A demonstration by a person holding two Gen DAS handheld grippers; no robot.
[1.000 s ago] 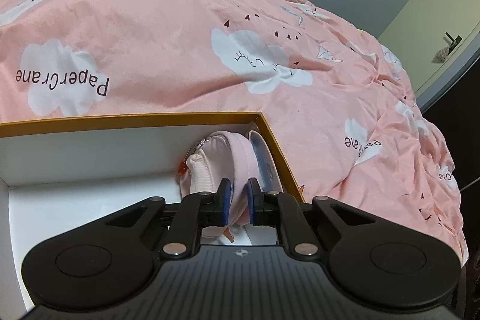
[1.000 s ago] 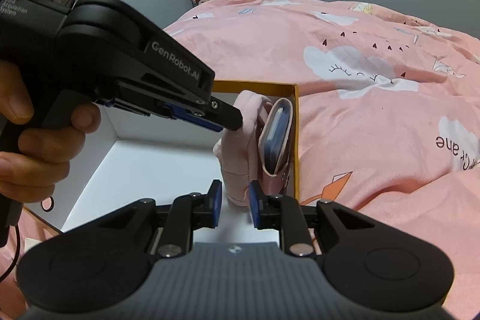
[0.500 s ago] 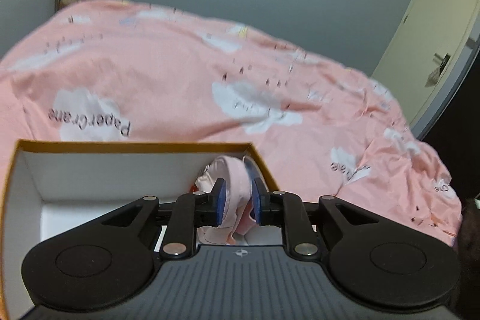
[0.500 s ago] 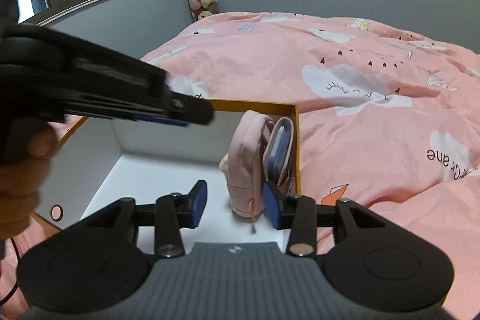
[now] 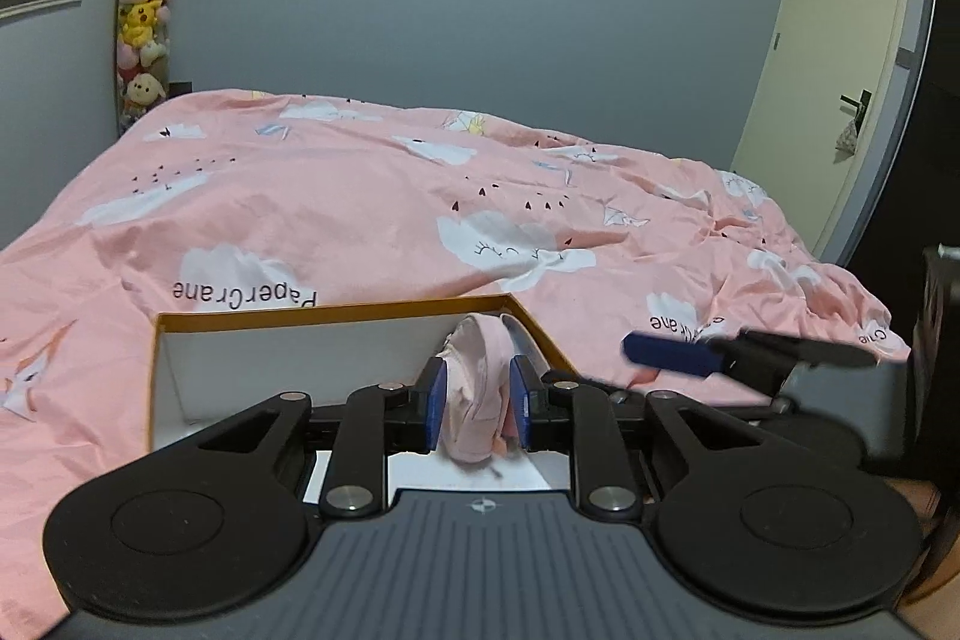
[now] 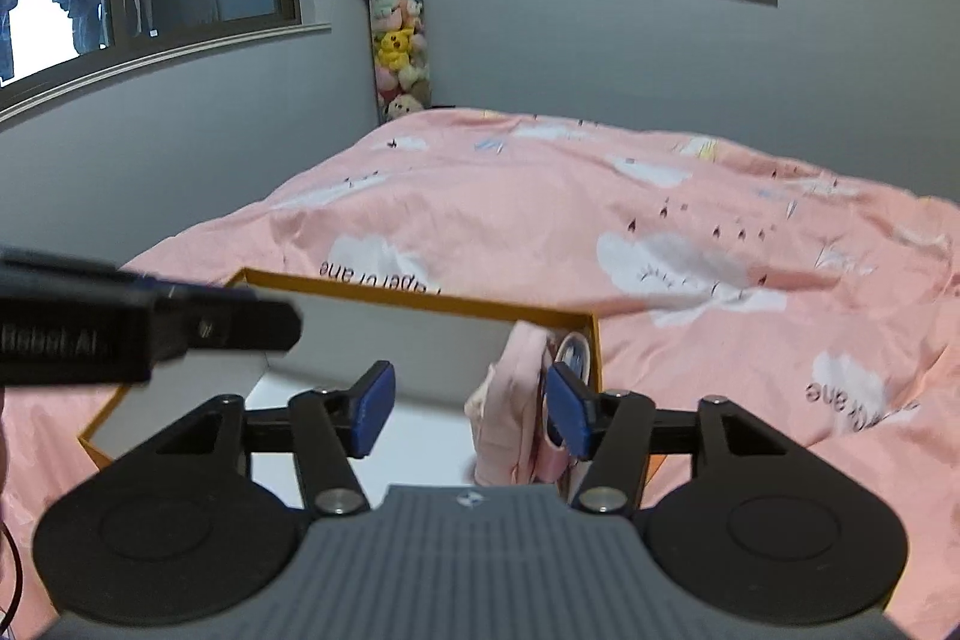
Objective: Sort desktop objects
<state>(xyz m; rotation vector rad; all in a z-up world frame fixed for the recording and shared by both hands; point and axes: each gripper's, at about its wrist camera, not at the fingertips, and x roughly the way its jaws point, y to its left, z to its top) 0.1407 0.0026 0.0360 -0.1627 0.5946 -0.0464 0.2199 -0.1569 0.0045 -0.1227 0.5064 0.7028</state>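
Both jaws just opened, nothing held: left gripper [image 5: 474, 409] and right gripper [image 6: 468, 409] should retreat toward 6 o'clock, clearing pink pouch [image 6: 510, 400] in box [image 6: 420, 301].

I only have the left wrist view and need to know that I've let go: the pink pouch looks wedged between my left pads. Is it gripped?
Observer: No. Seen from the right wrist, the left gripper hangs toward the left side of the box, apart from the pink pouch. Its jaws have just been opening, with nothing between them.
Operator: And the right gripper? I see one blue pad.
Observer: The right gripper is wide open, its jaws having just been opening. Its pads don't press the pouch.
Operator: Anything beside the pouch?
Observer: A flat pink case with something blue in it, against the box's right wall.
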